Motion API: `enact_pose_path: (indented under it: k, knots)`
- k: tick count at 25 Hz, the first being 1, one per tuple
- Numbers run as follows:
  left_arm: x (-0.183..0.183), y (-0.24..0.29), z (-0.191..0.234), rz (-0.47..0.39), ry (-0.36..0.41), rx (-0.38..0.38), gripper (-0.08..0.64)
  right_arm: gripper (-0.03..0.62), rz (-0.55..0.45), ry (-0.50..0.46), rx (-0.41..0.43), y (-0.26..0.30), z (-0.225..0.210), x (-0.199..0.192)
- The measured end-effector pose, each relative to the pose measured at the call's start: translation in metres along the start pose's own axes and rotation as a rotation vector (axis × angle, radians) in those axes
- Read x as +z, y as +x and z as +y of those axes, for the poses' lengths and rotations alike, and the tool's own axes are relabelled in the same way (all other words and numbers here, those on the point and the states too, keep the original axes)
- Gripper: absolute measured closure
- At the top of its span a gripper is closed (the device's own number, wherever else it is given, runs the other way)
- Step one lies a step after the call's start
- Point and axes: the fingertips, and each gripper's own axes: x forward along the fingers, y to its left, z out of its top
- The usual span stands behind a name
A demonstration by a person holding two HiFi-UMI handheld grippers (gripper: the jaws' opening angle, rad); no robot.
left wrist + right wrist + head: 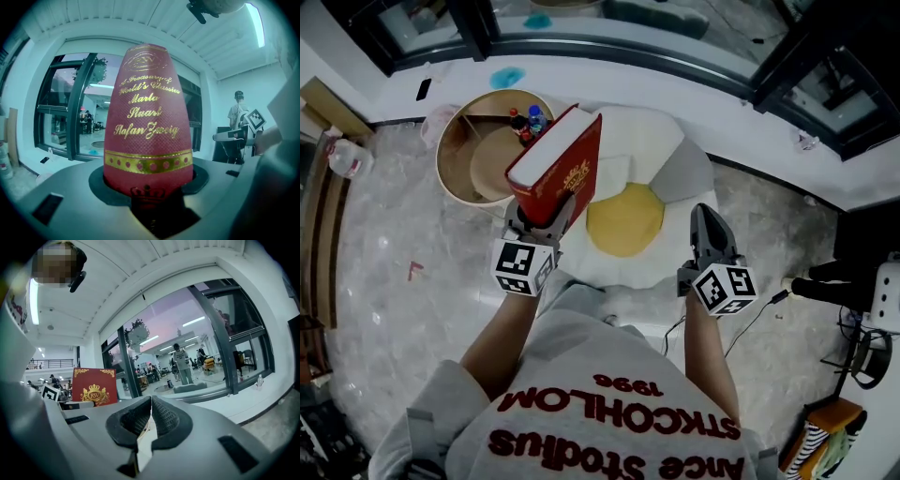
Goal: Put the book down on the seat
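Left gripper (546,212) is clamped on the red book (558,167). In the left gripper view the black pads (99,183) press both sides of the book's lower end (148,136), and the gold-lettered spine faces back at the camera. The book stands upright out of the jaws, its front cover turned toward the right gripper. Right gripper (702,214) holds nothing; in the right gripper view its two ribbed pads (164,417) meet with no gap between them. From there the book's crest cover (93,386) sits off to that gripper's left, with the left gripper's marker cube (50,392) lower and further left. The seat (654,141), a white chair with a yellow cushion (624,219), lies ahead of both grippers and mostly between them, with the cushion just right of the left gripper. The book is over the seat's left edge and probably not touching it, though the steep head view makes the gap hard to judge. A round wooden table (461,178) with bottles (528,122) on it is beyond and left of the left gripper, near the book's top. A big window (70,112) is straight ahead of the left gripper.
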Motion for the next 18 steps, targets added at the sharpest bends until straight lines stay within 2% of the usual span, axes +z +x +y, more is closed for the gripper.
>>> enact_pose_path:
  k: [9,18]
  knots:
    - [-0.022,0.035,-0.004,0.059,-0.012,-0.099,0.310,0.565,0.028,0.018,-0.012,0.030,-0.010,-0.014]
    - [-0.044,0.082,-0.006,0.107,-0.043,-0.138,0.310,0.565,0.079,0.019,-0.025,0.062,-0.037,-0.033]
